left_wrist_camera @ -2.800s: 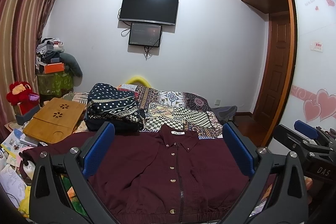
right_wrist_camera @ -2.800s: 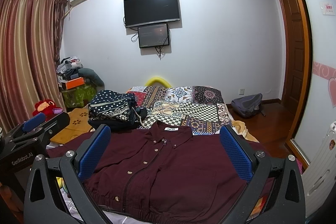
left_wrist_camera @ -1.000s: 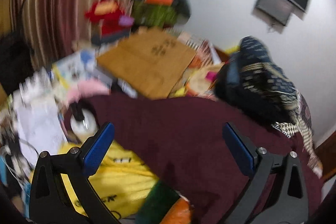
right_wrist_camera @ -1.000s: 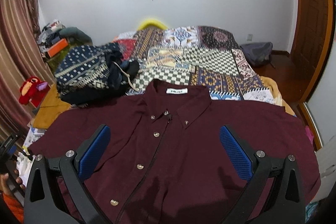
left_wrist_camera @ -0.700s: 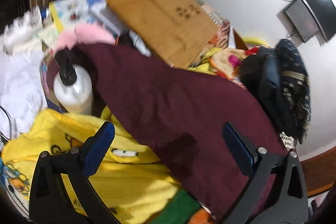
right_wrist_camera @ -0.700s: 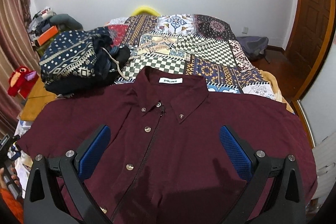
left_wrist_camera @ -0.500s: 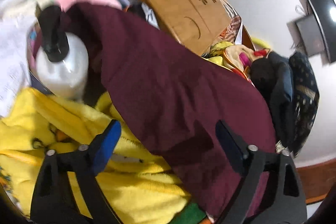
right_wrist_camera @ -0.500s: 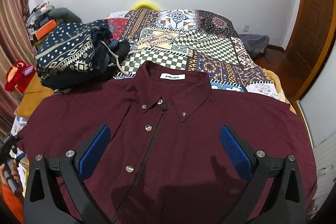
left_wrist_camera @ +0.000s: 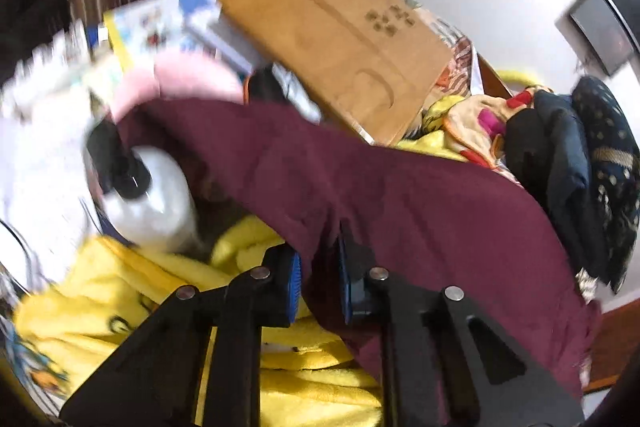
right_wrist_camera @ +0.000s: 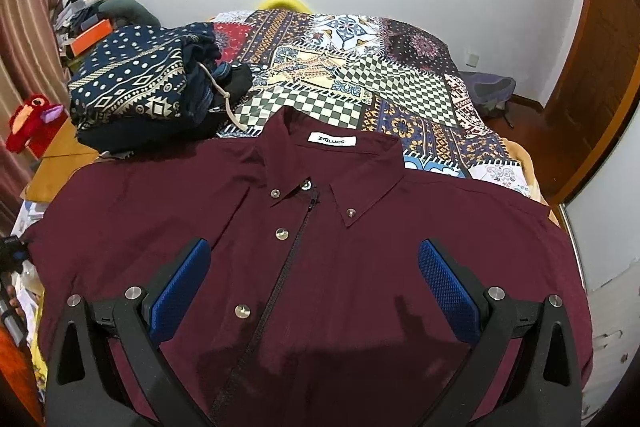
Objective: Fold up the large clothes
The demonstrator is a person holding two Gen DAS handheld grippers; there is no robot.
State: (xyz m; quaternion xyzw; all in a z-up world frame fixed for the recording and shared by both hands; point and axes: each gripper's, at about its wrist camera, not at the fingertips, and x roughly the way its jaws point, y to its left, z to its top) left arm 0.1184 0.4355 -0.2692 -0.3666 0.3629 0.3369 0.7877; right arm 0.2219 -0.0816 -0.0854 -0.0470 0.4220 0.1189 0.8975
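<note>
A large maroon button-up shirt [right_wrist_camera: 360, 227] lies spread face up on the bed, collar toward the far wall. Its left sleeve [left_wrist_camera: 420, 195] hangs over the bed's edge in the left wrist view. My left gripper [left_wrist_camera: 319, 267] is at the sleeve's lower edge. Its jaws are closing, with a fold of maroon cloth pinched between the blue pads [left_wrist_camera: 295, 275]. My right gripper [right_wrist_camera: 312, 251] hovers open above the shirt's front, astride the zipper line. Nothing sits between its pads.
A white pump bottle [left_wrist_camera: 148, 203] and a yellow blanket [left_wrist_camera: 160, 291] lie just under the sleeve. A wooden lap desk [left_wrist_camera: 340, 43] is behind them. A pile of dark patterned clothes [right_wrist_camera: 136, 87] rests on the patchwork bedspread [right_wrist_camera: 400, 79] left of the collar.
My left gripper swung left and down to the hanging sleeve and its jaws went from wide apart to pinching the cloth. The right gripper dipped slightly toward the shirt.
</note>
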